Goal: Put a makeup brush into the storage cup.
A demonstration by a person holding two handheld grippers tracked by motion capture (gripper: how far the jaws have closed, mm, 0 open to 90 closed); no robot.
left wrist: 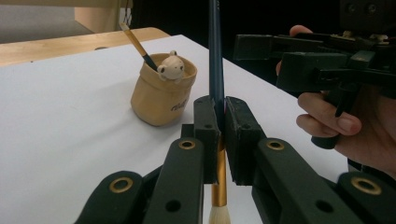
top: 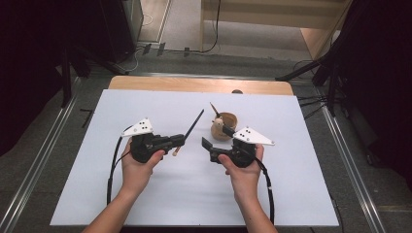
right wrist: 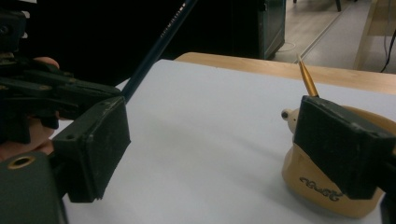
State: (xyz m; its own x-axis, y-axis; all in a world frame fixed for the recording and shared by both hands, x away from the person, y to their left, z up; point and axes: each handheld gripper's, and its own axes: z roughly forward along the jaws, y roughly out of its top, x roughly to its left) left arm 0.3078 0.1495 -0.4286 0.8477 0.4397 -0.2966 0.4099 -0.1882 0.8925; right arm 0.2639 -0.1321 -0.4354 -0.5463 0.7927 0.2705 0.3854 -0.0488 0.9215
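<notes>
Holding the brush (top: 190, 130) clamped in my left tool (top: 180, 141), I have it low on the shaft, just above the gold ferrule, with the pale bristles hanging toward me and the dark handle slanting up and away to the right. My right tool (top: 216, 137) stands with its jaws wide apart and nothing between them, one jaw just in front of the tan bear-faced pot (top: 223, 127).

That pot sits on the white desk (top: 160, 191), to the right of the brush and slightly farther off, much nearer my right hand (top: 243, 171) than my left hand (top: 140, 167). A second brush (left wrist: 138, 46) already leans in it, handle pointing up and away.

I judge the brush must travel right to reach the pot's mouth. My right tool lies directly between them, and the leaning brush crowds the opening.
</notes>
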